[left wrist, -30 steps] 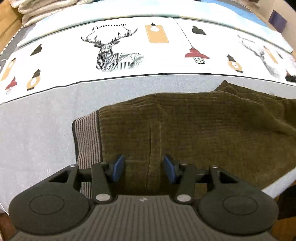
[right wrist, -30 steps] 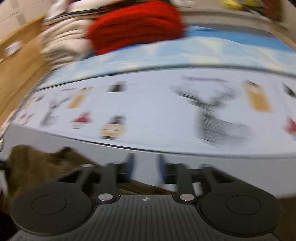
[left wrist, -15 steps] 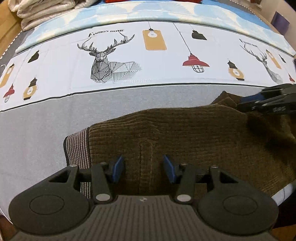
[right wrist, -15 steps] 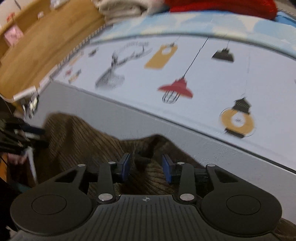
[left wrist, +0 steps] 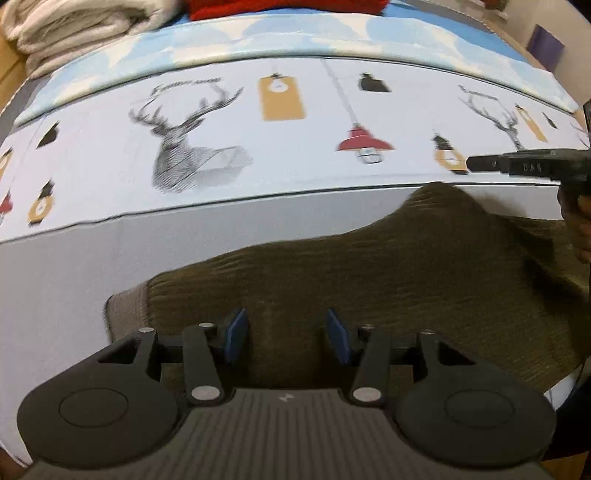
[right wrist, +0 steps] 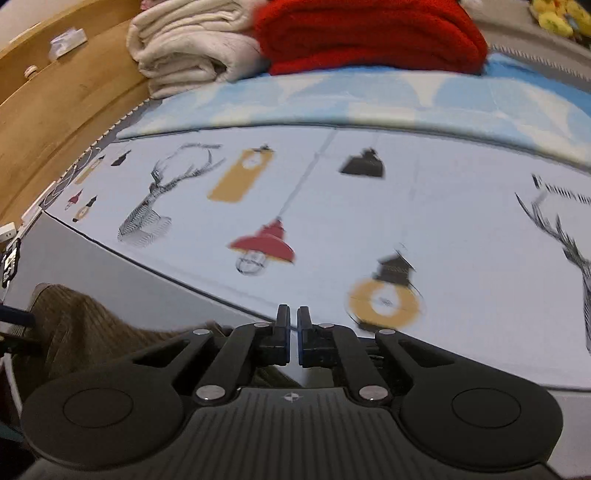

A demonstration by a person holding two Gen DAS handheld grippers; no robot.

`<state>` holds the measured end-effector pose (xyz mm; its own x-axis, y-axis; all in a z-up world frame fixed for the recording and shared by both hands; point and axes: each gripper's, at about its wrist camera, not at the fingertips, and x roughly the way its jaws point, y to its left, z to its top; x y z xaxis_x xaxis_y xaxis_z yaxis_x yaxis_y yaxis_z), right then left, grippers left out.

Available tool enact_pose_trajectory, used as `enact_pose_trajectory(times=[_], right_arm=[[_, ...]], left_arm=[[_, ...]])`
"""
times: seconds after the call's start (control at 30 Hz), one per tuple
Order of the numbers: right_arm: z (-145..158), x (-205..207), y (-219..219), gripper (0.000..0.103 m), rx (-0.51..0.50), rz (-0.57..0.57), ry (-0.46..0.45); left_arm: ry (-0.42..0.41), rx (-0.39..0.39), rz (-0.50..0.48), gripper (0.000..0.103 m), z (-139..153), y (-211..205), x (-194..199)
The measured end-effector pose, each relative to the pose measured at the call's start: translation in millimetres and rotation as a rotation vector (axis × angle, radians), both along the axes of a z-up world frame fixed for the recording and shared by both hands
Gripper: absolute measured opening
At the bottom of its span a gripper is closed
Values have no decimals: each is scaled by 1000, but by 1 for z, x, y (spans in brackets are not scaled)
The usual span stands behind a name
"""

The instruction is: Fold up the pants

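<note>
The left wrist view shows most of the pants (left wrist: 369,280): olive-brown corduroy lying on the grey band of the bed cover (left wrist: 92,258), long axis running left to right, with the striped waistband (left wrist: 127,314) at the left end. The right wrist view shows only one bunched part of the pants (right wrist: 85,332) at lower left, and adds a red blanket (right wrist: 369,33) and cream folded towels (right wrist: 184,48) stacked at the far side of the bed.

The left claw (left wrist: 282,336) stands wide open, its blue pads (left wrist: 234,334) spread above the fabric near the waistband; it holds nothing. The right claw (right wrist: 293,338) has its fingers nearly together, with a thin gap between them. Fabric rises in a peak (left wrist: 439,199) just below the right claw (left wrist: 517,166) in the left view, but whether cloth is pinched between the fingers cannot be determined, as the claw body hides the contact area.

The right end of the pants is cut off by the frame edge. Both views are motion-blurred, and the printed deer (left wrist: 184,147) and lamp (right wrist: 264,245) motifs are smeared.
</note>
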<state>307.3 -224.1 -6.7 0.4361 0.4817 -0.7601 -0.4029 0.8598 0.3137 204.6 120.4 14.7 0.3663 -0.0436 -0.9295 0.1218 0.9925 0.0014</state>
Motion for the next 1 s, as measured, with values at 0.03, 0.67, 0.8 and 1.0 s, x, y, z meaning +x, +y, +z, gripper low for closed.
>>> enact_pose_trajectory(times=[0.03,0.67,0.8,1.0], right_arm=[[4,0,-14,5,3,-45,-3],[-20,-119,-431,47,-187,-928,-62],[-43,-141,-475,55,-148,-959,-38],[-56,-133,-476,20,-123,-790,-61]], left_arm=[[-5,-5,-14,53,1,-8,2],[-38,-47,-202,53,-14,-157,41],[-30,-35,-200,53,-18,-165,47],[-9,-30,-172,53,-26,-167,53]])
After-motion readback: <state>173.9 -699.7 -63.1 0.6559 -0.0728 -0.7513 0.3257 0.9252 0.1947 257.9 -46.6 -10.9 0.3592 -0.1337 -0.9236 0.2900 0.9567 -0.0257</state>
